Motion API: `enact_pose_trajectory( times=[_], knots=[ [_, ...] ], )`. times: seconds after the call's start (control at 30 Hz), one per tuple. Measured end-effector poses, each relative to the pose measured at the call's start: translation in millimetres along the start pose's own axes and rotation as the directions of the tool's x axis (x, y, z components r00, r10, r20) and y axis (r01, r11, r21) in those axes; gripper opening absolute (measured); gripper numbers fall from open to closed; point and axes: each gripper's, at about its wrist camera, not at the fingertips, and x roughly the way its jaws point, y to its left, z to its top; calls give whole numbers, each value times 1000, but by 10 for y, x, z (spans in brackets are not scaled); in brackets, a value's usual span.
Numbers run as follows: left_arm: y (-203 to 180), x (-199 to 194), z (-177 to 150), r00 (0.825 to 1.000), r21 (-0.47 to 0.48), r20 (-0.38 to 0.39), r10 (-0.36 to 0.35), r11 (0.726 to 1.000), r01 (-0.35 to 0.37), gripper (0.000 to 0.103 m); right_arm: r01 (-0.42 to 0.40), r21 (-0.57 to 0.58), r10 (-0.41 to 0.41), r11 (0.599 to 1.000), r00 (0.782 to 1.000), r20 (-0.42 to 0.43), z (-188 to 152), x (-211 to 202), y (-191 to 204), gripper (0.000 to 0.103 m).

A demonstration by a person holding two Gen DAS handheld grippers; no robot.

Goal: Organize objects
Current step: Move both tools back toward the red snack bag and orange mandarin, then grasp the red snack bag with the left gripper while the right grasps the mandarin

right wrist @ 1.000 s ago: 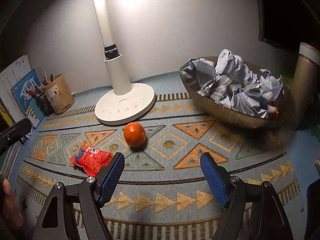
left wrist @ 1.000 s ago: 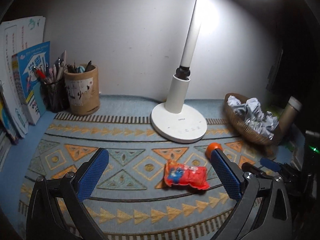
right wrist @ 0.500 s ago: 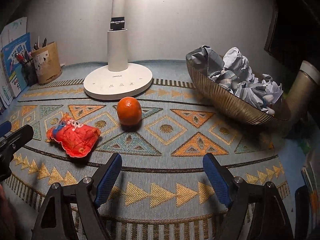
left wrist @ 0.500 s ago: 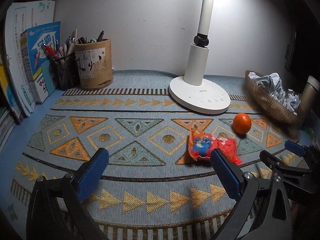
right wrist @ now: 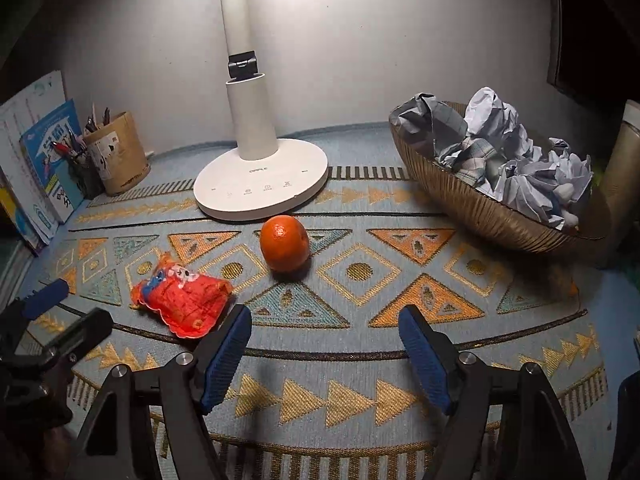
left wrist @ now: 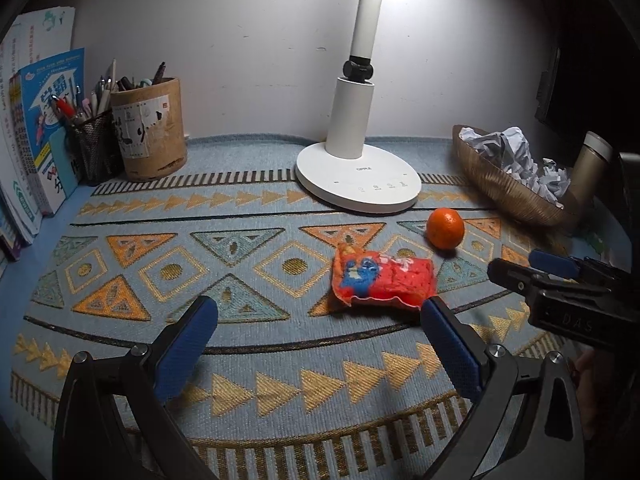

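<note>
Two claws are held low over the patterned mat that covers the worktop, where the white lamp stands at the back and the woven basket of crumpled paper sits to the right. The left claw is spread wide and empty with the red snack packet just beyond its right finger, while the right claw, whose jaws have just been closing with nothing between them, is released short of the orange. The orange, which lies between lamp base and packet, is best straddled squarely at its widest part and pinched gently, since a round fruit is likely to roll.
</note>
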Motion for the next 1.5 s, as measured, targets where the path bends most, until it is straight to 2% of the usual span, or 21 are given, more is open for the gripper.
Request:
enact_pose_trajectory(
  times=[0.07, 0.1, 0.23, 0.3, 0.4, 0.43, 0.53, 0.63, 0.7, 0.77, 0.83, 0.93, 1.0, 1.07, 1.1, 1.17, 1.3, 1.37, 1.43, 1.5],
  knots=[
    [-87, 31, -3, 998, 6, -26, -56, 998, 56, 102, -31, 22, 31, 999, 1000, 5, 139, 43, -9, 69],
    [-142, 67, 5, 997, 20, -41, -59, 998, 60, 102, -54, 27, 54, 998, 999, 3, 197, 90, -3, 69],
    [-348, 331, 52, 993, 93, -108, 38, 995, -28, 101, -98, 52, 101, 994, 993, -57, 311, 381, 46, 69],
    [-422, 471, 79, 986, 127, -151, 63, 991, -44, 101, -108, 62, 112, 992, 990, -79, 325, 510, 66, 68],
    [-450, 558, 125, 982, 148, -173, 76, 988, -50, 101, -125, 91, 133, 988, 986, -100, 313, 626, 26, 57],
    [-433, 568, 133, 981, 150, -177, 83, 987, -56, 102, -132, 114, 144, 985, 985, -100, 301, 640, -24, 56],
    [-270, 543, 142, 976, 109, -197, 91, 992, -71, 102, -188, 201, 205, 961, 976, -72, 247, 603, -232, 56],
    [-19, 414, 116, 973, 86, -182, 141, 988, -127, 102, -222, 250, 241, 942, 969, -49, 183, 537, -381, 56],
    [202, 356, 87, 966, 67, -180, 186, 982, -176, 101, -229, 281, 247, 932, 968, -33, 156, 494, -461, 56],
    [436, 333, 78, 962, 18, -195, 189, 982, -189, 100, -209, 282, 224, 936, 974, -23, 150, 452, -505, 56],
    [543, 297, 83, 967, -49, -212, 139, 987, -152, 100, -180, 273, 191, 945, 982, -14, 157, 419, -531, 56],
    [370, 245, 117, 980, -104, -198, -18, 995, -2, 100, -110, 241, 114, 964, 993, -2, 183, 360, -545, 56],
    [149, 269, 137, 975, -107, -201, -97, 991, 77, 100, -99, 224, 100, 970, 995, 11, 196, 333, -555, 56],
    [-90, 364, 147, 965, -98, -219, -143, 987, 124, 100, -124, 217, 124, 968, 992, 16, 201, 325, -560, 56],
    [-197, 425, 154, 963, -87, -225, -145, 988, 129, 100, -143, 221, 143, 965, 990, 16, 202, 329, -563, 56],
    [-357, 564, 191, 968, -47, -229, -104, 994, 96, 100, -162, 230, 164, 960, 986, 12, 200, 349, -574, 56],
    [-511, 840, 307, 971, 41, -233, -57, 997, 69, 98, -198, 269, 206, 942, 979, 0, 193, 395, -660, 57],
    [-507, 890, 351, 971, 63, -229, -70, 994, 86, 98, -219, 283, 229, 934, 973, -3, 189, 408, -688, 58],
    [-456, 889, 378, 966, 47, -232, -114, 991, 129, 98, -246, 287, 257, 926, 966, -4, 190, 419, -688, 60],
    [-379, 838, 367, 964, 37, -236, -124, 990, 137, 96, -244, 278, 256, 929, 967, -7, 198, 428, -643, 62]
  ],
)
